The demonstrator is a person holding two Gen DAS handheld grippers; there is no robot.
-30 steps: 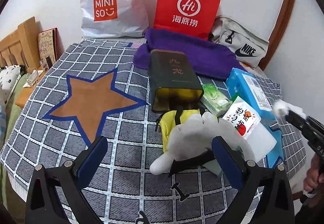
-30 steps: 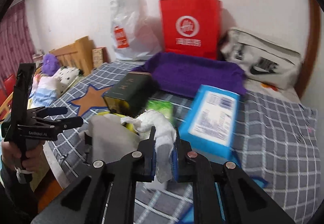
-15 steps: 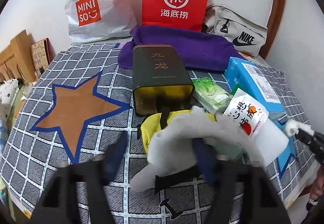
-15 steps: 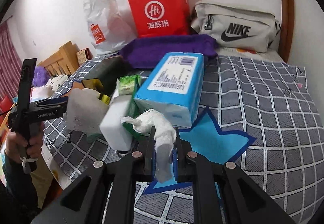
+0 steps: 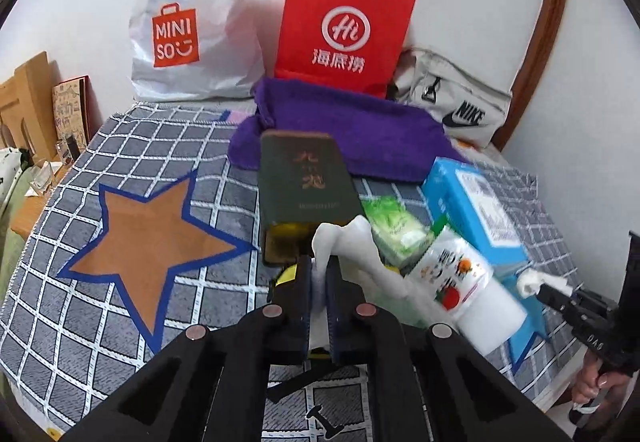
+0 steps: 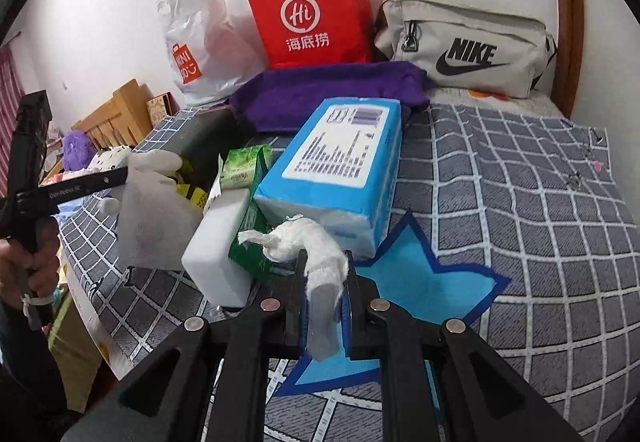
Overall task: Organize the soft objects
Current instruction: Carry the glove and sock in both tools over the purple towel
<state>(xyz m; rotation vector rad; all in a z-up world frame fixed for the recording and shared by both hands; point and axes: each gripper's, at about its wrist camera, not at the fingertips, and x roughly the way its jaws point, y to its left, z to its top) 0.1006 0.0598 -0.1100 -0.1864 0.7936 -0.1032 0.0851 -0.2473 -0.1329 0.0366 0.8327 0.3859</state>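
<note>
White cloth (image 5: pixel 352 254) sits clamped in the left gripper (image 5: pixel 319 282), near the green tin (image 5: pixel 304 182); right gripper (image 6: pixel 325 282) pinches a gauze roll (image 6: pixel 316 246).

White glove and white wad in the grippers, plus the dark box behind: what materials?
White glove: thin knit or cotton fabric, matte; it hangs limp from the left gripper.
White wad: crumpled tissue or gauze, fibrous and wrinkled, pinched in the right gripper.
Dark green box: probably a tin, with a glossy gold-lined open end.

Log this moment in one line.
left gripper: shut on glove | right gripper: shut on tissue wad | both above bedspread
</note>
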